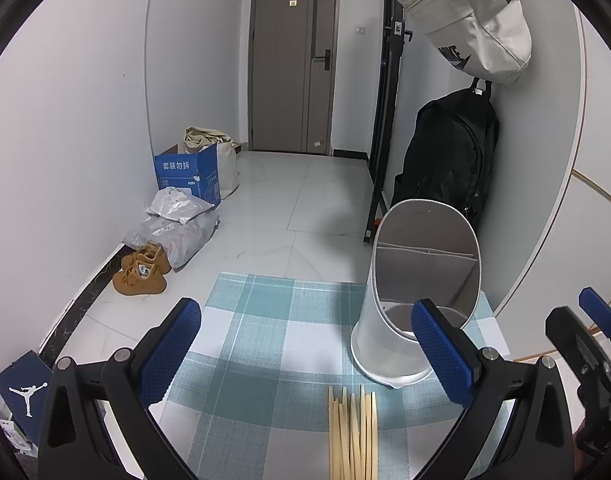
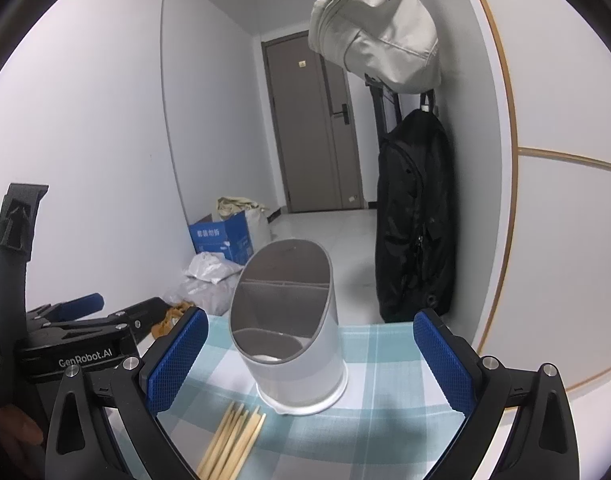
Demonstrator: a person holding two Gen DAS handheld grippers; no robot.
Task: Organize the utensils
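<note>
Several wooden chopsticks (image 1: pixel 353 434) lie in a bundle on the teal checked cloth (image 1: pixel 273 320), near the front edge. A white utensil holder (image 1: pixel 405 320) with a slanted grey-rimmed mouth and inner dividers stands upright just beyond them to the right. My left gripper (image 1: pixel 305 352) is open and empty, its blue pads either side of the chopsticks' tips. In the right wrist view the chopsticks (image 2: pixel 233 440) lie lower left of the holder (image 2: pixel 293 340). My right gripper (image 2: pixel 311 364) is open and empty, straddling the holder from the near side. The left gripper (image 2: pixel 77 320) shows at its left.
The cloth (image 2: pixel 385 360) covers a small table by the right wall. A black backpack (image 1: pixel 449 160) and a beige bag (image 1: pixel 477 20) hang on that wall. On the floor at left lie brown shoes (image 1: pixel 143 270), plastic parcels (image 1: pixel 177 220) and a blue box (image 1: pixel 189 174).
</note>
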